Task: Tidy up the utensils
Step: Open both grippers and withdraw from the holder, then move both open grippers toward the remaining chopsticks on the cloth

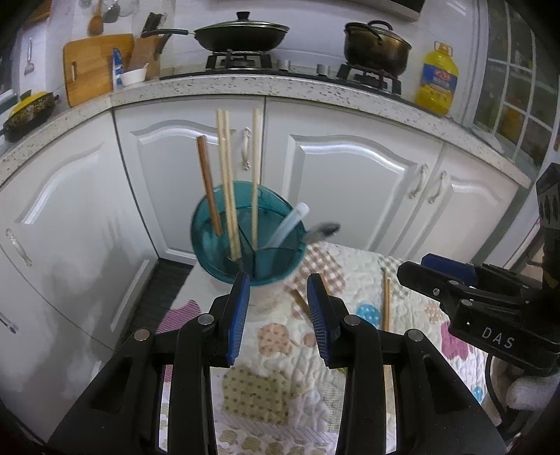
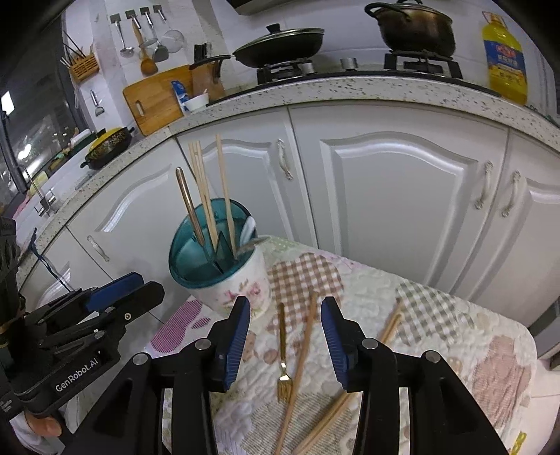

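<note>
**kitchenlurker:** Starting closest in: the right gripper (image 2: 285,337) has its blue fingers spread apart with nothing between them. It hangs over the patchwork quilt (image 2: 437,315), and right under that gap there's a gold fork (image 2: 282,353) lying flat, tines toward the camera. A reddish-brown chopstick (image 2: 301,360) lies just beside the fork, on its right. A pale pair of chopsticks (image 2: 357,381) crosses the quilt further right of the fork.

**umi_dave:** And the left one?

**kitchenlurker:** The left gripper (image 1: 278,316) is the same, jaws apart and empty. It's pointed at the utensil holder (image 2: 224,266), which stands just behind the fork at the quilt's far left corner. It's a floral cup with a teal divided insert. Its near finger looks close to the holder's rim, but I can't tell if it touches.

**umi_dave:** What's in the holder?

**kitchenlurker:** Pale chopsticks (image 1: 227,182) stand upright, plus one brown stick (image 1: 209,182) leaning left. In the right wrist view that one reads as shiny gold, so I can't tell what it is. A white handle (image 1: 287,224) and something blurry and metallic (image 1: 322,231) lean out the right side.

**umi_dave:** Behind it?

**kitchenlurker:** White cabinet doors (image 2: 395,196), then a speckled counter (image 2: 350,89). Above the holder there's a lidded wok (image 2: 280,43), with a dark pot (image 2: 414,29) and a yellow oil bottle (image 2: 504,63) off to the right.
</note>
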Available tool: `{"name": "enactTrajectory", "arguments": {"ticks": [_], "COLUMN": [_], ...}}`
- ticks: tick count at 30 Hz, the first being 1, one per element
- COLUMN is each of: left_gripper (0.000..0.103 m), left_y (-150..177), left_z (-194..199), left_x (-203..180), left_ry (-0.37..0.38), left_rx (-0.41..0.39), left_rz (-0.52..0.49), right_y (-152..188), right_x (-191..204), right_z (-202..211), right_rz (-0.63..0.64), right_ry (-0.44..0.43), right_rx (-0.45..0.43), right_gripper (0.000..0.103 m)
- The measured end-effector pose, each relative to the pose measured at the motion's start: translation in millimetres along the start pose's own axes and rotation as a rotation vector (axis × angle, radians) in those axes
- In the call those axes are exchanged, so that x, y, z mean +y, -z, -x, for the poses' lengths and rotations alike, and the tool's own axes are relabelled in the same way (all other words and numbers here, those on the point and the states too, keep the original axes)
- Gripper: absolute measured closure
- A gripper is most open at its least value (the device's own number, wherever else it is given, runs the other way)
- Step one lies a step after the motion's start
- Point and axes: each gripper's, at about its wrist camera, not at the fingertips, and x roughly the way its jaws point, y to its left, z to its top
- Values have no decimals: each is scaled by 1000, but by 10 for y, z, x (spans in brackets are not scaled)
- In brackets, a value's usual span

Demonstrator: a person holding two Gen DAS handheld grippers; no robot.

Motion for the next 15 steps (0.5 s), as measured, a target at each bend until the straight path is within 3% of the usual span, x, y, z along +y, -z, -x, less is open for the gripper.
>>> {"name": "enactTrajectory", "arguments": {"ticks": [15], "left_gripper": [70], "left_y": [95], "left_z": [-21], "left_x": [-166], "left_ry": [-9], "left_rx": [14], "left_rz": [-30], "right_y": [135], "right_x": [-68], "right_z": [68], "right_rz": [-26], "right_ry": [16], "right_rx": [17], "right_gripper": [61]}}
